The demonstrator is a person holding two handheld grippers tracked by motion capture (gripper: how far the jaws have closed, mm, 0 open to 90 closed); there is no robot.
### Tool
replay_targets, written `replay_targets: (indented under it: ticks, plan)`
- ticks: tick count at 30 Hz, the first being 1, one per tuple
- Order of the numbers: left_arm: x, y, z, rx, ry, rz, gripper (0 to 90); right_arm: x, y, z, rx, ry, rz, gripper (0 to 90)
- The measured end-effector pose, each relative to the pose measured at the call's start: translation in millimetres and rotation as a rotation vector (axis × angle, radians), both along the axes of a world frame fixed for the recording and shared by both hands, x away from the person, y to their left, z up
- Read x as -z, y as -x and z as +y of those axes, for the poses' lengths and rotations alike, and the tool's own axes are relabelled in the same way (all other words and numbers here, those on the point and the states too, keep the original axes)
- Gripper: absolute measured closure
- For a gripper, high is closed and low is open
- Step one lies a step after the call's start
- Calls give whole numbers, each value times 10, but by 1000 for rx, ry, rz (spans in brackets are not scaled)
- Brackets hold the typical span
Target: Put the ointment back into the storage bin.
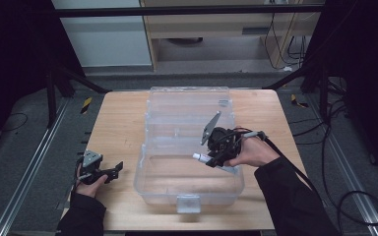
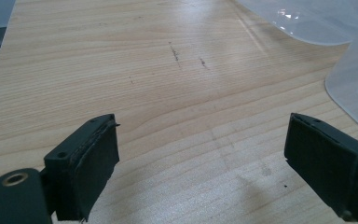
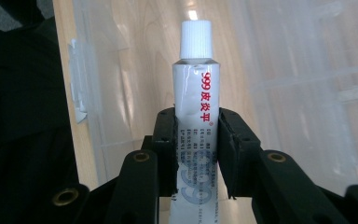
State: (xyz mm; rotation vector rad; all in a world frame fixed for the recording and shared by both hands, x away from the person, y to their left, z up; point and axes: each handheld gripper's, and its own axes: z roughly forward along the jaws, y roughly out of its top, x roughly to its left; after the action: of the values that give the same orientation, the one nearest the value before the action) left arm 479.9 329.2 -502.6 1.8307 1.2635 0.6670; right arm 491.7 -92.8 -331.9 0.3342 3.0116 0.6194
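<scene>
the right claw (image 1: 211, 160) has an ointment tube (image 1: 215, 162) pinched across its body and hangs over the front compartment of the clear plastic storage box (image 1: 189, 194), whose lid stands open at the back. the step in hand looks like setting the tube down inside the box. to do it well, i would lower the hand until the tube is close above the box floor before easing the grip, so it is laid down rather than dropped and cannot bounce or roll against the wall. keep the tube roughly level with its long side along the compartment, and hold the jaws clear of the near rim and of the divider ridge behind on the way down and on the way back up.

in the right gripper view the jaws are clenched on the tube (image 3: 196, 135) a little below its middle, both pads pressed flat to its sides, the white ribbed cap (image 3: 196, 38) pointing away from the hand and red print running along the body.

the left claw (image 1: 112, 171) rests low at the front left of the wooden counter (image 1: 123, 123), just beside the box. its jaws are spread wide with nothing between them, bare wood (image 2: 168, 93) showing in the gap, so it is released and idle.
</scene>
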Motion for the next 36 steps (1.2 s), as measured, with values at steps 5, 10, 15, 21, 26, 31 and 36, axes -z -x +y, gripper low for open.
replay_targets:
  ticks: [5, 10, 15, 21, 26, 31, 36]
  plan:
    - [0, 0, 0, 0, 3, 0, 93, 135, 24, 79, -44, 45, 6, 696]
    - [0, 1, 0, 1, 2, -1, 93, 267, 43, 135, -75, 80, 24, 696]
    - [0, 1, 1, 1, 3, -1, 93, 392, 55, 166, -97, 110, 33, 696]
    - [0, 1, 2, 1, 2, -1, 93, 543, 77, 179, -116, 140, 53, 696]
    - [0, 1, 2, 1, 4, -1, 93, 610, 87, 174, -136, 149, 49, 696]
    - [0, 1, 1, 1, 3, -1, 93, 690, 110, 181, -148, 165, 44, 696]
    - [0, 0, 2, 1, 4, 0, 93, 766, 110, 183, -155, 181, 53, 696]
